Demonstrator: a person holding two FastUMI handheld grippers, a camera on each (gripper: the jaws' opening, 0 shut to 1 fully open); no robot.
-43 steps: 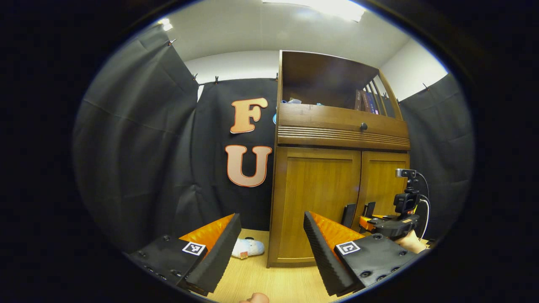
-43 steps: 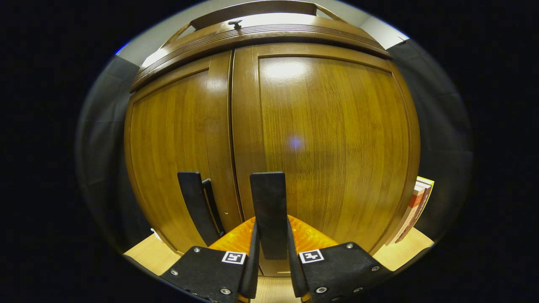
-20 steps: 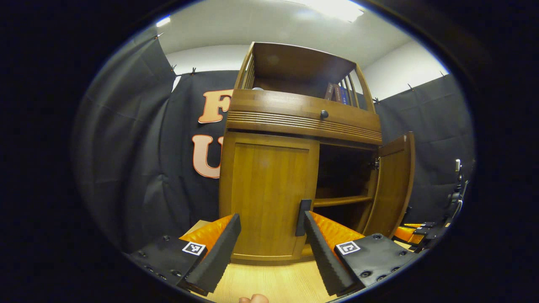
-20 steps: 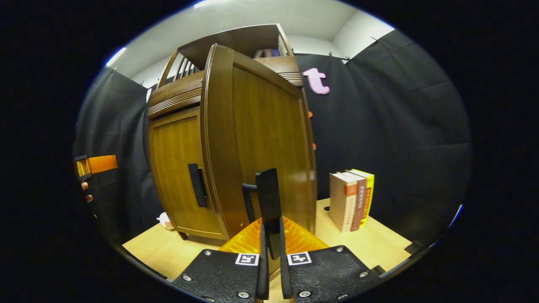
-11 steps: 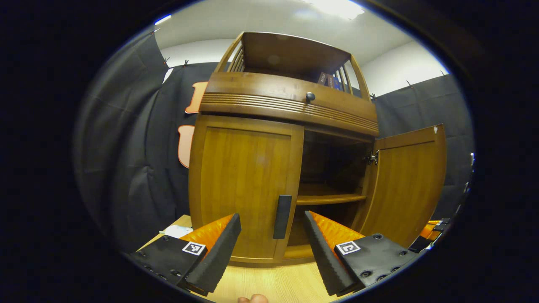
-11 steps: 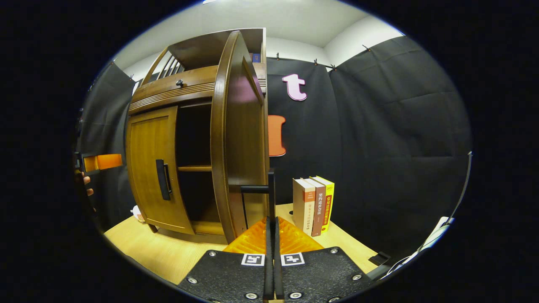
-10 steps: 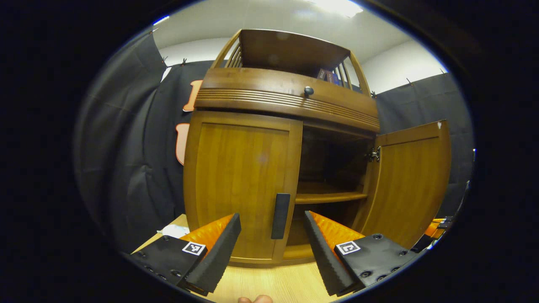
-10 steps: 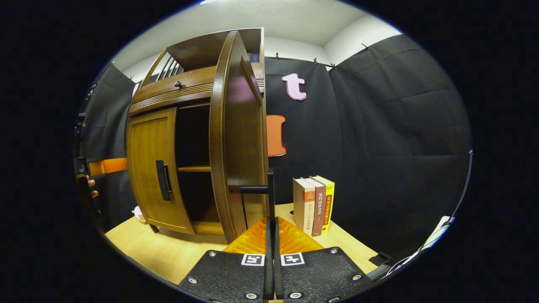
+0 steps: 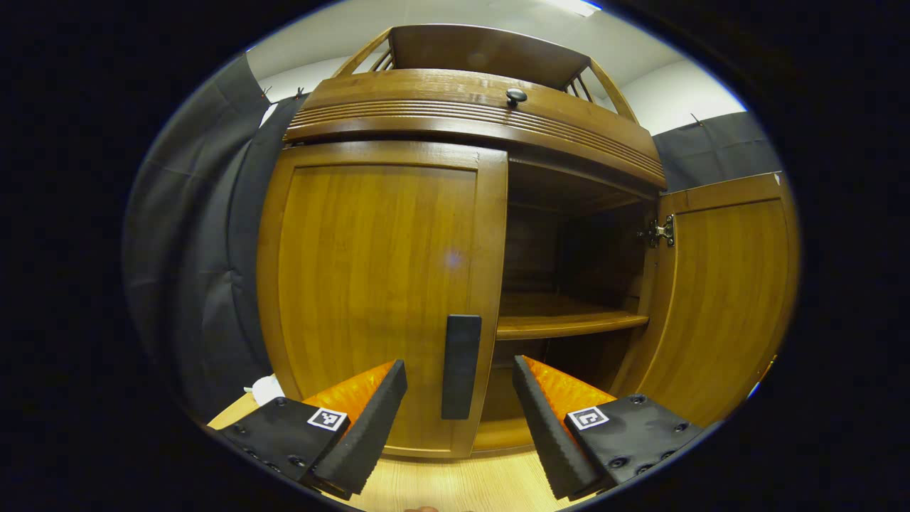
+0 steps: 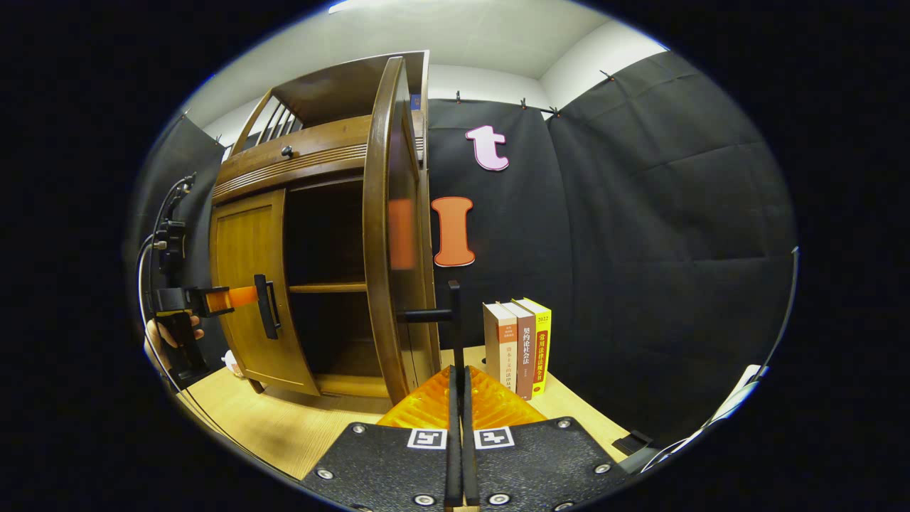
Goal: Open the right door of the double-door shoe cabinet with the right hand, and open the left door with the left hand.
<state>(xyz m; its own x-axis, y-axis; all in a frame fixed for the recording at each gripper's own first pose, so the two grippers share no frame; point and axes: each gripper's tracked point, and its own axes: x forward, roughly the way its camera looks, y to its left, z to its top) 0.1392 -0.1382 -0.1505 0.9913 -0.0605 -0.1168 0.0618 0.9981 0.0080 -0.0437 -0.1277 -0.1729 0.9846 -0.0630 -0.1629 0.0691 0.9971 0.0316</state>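
Observation:
The wooden shoe cabinet [image 9: 469, 107] has its left door [image 9: 377, 270] closed, with a black bar handle [image 9: 461, 366] on its right edge. My left gripper [image 9: 455, 368] is open, its fingers on either side of that handle and close to it, not pressing. The right door [image 9: 718, 299] stands swung wide open. In the right gripper view this right door [image 10: 387, 227] is edge-on, and my right gripper [image 10: 457, 373] is shut on its black handle [image 10: 453, 313]. There the left gripper [image 10: 238, 297], held by a hand [image 10: 167, 334], reaches the left door's handle [image 10: 266, 306].
Inside the cabinet a wooden shelf [image 9: 569, 323] is bare. Three books [image 10: 517, 345] stand on the light wooden table [image 10: 284, 427] just right of the open door. A white soft thing [image 9: 266, 390] lies left of the cabinet. A drawer knob [image 9: 516, 94] sits above the doors.
My left gripper has moved in on the left door until its handle lies between the open fingers. The right door has swung a little wider with my right gripper still shut on its handle.

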